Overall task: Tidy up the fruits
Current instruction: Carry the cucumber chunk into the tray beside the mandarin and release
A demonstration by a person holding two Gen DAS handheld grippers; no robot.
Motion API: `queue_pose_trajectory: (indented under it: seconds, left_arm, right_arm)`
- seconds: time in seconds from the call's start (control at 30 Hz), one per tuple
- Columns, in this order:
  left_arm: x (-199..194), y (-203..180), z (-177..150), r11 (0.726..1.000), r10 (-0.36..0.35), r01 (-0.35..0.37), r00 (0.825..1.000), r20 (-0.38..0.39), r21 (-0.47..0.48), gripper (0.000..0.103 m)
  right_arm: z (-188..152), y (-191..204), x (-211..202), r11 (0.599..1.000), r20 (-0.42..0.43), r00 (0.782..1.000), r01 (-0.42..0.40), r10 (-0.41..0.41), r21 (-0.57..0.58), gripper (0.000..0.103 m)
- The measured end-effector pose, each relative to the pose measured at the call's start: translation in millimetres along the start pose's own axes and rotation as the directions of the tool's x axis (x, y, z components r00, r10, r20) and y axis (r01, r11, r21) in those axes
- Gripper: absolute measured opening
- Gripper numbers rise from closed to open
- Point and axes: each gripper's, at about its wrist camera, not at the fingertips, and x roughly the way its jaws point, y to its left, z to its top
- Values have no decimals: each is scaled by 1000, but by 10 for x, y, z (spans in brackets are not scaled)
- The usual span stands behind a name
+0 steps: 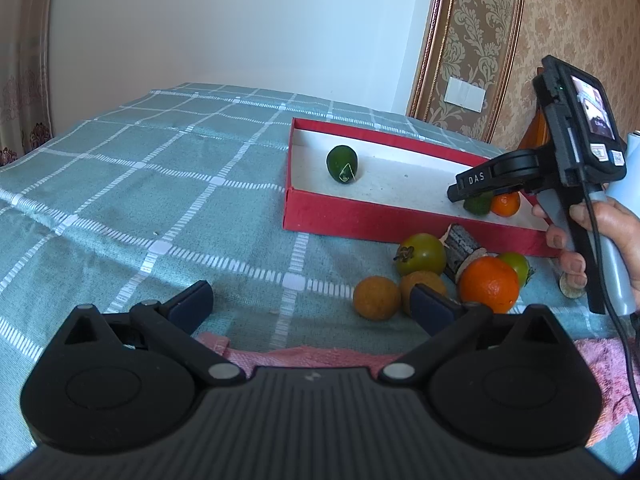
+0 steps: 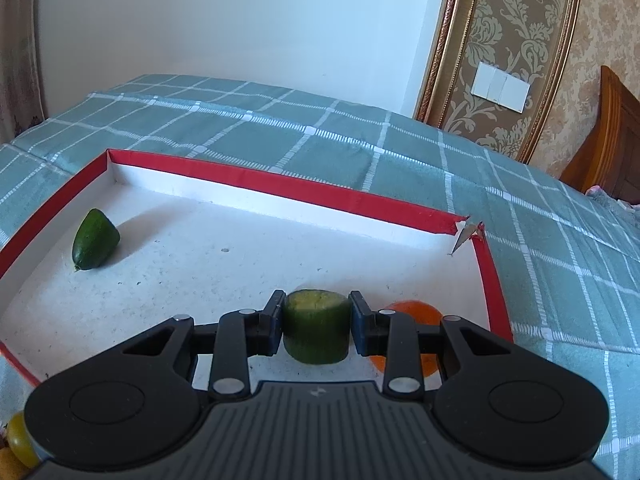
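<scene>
**Releasing the cucumber piece in the box**

Left gripper [image 1: 312, 304], lower centre of its view, hangs open over loose fruit [image 1: 487, 284]; hold it clear.

Right gripper [image 2: 316, 326], lower centre, brackets the cucumber piece [image 2: 315, 326] above the box [image 2: 280, 184] floor; pad contact uncertain. Open fully, then lift straight.

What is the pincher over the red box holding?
The right gripper holds a short green cut cucumber piece, pads on its round sides, cut end up.
</scene>
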Motion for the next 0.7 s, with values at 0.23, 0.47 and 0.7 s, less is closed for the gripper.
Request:
queue_pose_trajectory:
  seconds: [0.23,0.47,0.7]
  left_arm:
    - [0,1,0,1000,0,0,1000,0,1,103]
    - [0,-1,0,1000,1,-1,1000,0,1,103]
    - [0,0,1,1000,0,0,1000,0,0,103]
  right_arm:
    - [-92,79,-211,998,57,998,8,-4,-60,70]
    - [-313,-20,-620,999,117,993,-30,34,-36,70]
    - [-744,-217,-1104,998,156,986,-63,65,-13,70]
